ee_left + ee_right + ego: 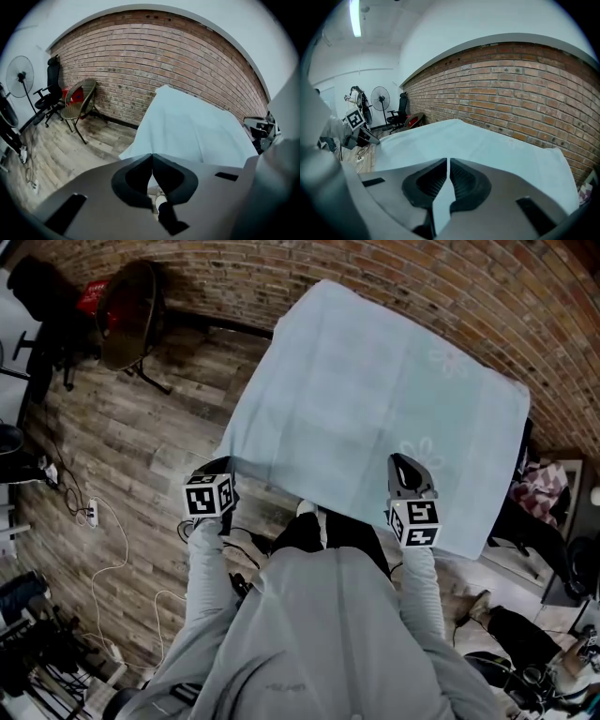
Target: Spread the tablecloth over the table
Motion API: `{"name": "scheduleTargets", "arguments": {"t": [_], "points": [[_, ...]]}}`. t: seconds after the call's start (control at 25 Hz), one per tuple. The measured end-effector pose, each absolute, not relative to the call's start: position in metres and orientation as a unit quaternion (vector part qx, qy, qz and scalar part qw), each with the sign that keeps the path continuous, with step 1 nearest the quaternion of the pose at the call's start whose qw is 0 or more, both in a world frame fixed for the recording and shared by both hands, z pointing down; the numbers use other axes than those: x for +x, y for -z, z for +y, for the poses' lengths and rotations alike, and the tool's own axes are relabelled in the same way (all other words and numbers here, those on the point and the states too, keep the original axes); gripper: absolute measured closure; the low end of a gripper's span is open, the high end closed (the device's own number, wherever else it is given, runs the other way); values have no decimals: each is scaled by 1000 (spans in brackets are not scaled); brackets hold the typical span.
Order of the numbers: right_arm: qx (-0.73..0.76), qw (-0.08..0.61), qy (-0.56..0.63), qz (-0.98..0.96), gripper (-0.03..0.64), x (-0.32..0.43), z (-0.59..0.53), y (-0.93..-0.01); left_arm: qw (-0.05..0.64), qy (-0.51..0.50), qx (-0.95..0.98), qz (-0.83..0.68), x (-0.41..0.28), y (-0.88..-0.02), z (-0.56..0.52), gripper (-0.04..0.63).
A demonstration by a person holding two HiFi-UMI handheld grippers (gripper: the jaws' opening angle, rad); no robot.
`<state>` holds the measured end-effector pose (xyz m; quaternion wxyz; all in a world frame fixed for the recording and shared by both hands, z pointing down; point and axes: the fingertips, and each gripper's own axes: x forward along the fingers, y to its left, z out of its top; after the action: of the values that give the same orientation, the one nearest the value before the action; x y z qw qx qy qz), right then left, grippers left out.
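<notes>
Tablecloth [375, 399], pale blue, lies spread flat over the table and hides its top. The table stands on a wood floor [122, 427] against a brick wall [422, 287], with a wicker chair [77, 101] and a fan [21, 75] further off. The right claw [405, 470] is clamped on the cloth's near edge. The left claw [217, 470] is pinched on its near left corner.

A pale blue fabric tablecloth [375, 399] with faint white flower prints lies spread flat before me, fold-creased, hiding the table, its edges draping down.
</notes>
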<state>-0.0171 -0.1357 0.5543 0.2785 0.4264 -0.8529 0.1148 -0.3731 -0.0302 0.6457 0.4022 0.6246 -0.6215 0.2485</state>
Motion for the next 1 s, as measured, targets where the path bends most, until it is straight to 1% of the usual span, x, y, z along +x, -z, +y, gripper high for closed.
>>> {"name": "scheduleTargets", "arguments": {"t": [0.32, 0.52, 0.8, 0.84, 0.88, 0.92, 1.0], "points": [[426, 285, -114, -851, 588, -21, -140, -556, 380, -268, 601, -650, -418, -639, -38, 571], [428, 286, -118, -849, 588, -23, -141, -557, 386, -262, 574, -672, -447, -638, -44, 571], [437, 285, -128, -844, 588, -17, -138, -560, 383, -284, 557, -680, -445, -650, -46, 568], [439, 284, -129, -843, 588, -15, -138, -561, 380, -280, 559, -682, -443, -648, -47, 560], [441, 283, -130, -842, 588, -13, -137, -561, 378, -275, 562, -682, -442, -647, -49, 518], [444, 281, -131, -841, 588, -12, -135, -560, 378, -271, 565, -682, -440, -645, -51, 491], [449, 279, -132, -839, 588, -9, -132, -559, 374, -269, 572, -679, -436, -640, -53, 488]]}}
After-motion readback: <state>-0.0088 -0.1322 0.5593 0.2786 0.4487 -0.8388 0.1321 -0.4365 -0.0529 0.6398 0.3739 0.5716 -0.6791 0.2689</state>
